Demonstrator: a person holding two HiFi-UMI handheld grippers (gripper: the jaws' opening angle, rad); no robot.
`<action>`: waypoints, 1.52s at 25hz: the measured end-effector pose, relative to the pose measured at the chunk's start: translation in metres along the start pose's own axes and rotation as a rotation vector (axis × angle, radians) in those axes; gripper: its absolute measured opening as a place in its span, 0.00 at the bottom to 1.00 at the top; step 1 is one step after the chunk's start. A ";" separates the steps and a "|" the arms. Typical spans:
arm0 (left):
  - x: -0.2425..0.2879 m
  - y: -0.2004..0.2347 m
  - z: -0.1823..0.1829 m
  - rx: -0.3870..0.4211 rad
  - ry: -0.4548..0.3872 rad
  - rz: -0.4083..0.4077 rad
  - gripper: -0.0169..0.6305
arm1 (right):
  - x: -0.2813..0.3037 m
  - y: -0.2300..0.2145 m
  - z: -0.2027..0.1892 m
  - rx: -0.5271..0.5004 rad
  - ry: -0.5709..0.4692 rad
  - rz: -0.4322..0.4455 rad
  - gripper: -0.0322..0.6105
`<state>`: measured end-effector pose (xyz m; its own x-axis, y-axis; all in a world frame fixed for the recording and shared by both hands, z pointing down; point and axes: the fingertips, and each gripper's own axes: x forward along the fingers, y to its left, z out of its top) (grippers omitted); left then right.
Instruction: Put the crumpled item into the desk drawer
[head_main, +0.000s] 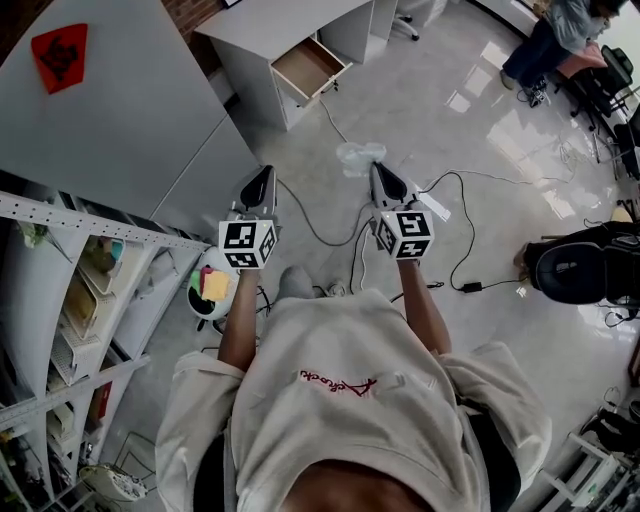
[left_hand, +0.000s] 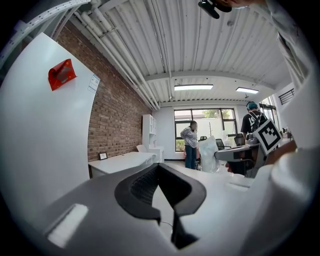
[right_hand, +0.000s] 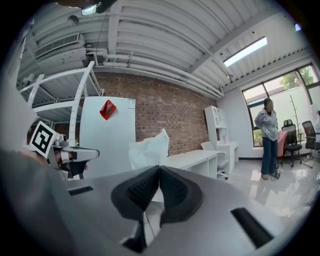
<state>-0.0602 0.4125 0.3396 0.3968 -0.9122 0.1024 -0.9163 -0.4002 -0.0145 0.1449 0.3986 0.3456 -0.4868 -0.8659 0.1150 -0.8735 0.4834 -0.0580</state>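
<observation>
- Ahead, white wood-lined desk drawer stands open for loading.
- Right gripper clamps crumpled translucent plastic item at its tips for carrying.
- Left gripper is closed, empty.

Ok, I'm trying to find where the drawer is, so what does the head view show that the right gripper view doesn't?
Only the head view shows the open desk drawer, ahead of the person, and the cables across the floor. Only the right gripper view shows the brick wall and a person standing by the window. Both show the crumpled item pinched in the right claw, the left claw, and the white panel with its red sticker.
</observation>
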 end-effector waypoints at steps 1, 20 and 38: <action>0.001 0.000 -0.001 -0.002 0.002 0.001 0.04 | 0.001 -0.001 -0.001 0.001 0.004 0.001 0.07; 0.151 0.060 0.007 0.004 -0.020 -0.093 0.04 | 0.141 -0.048 0.013 -0.024 0.018 -0.027 0.07; 0.317 0.210 0.022 -0.035 -0.016 -0.180 0.04 | 0.352 -0.081 0.057 -0.038 0.014 -0.115 0.07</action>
<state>-0.1262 0.0373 0.3470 0.5555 -0.8272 0.0848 -0.8313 -0.5545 0.0370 0.0445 0.0475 0.3342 -0.3827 -0.9143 0.1328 -0.9227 0.3854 -0.0056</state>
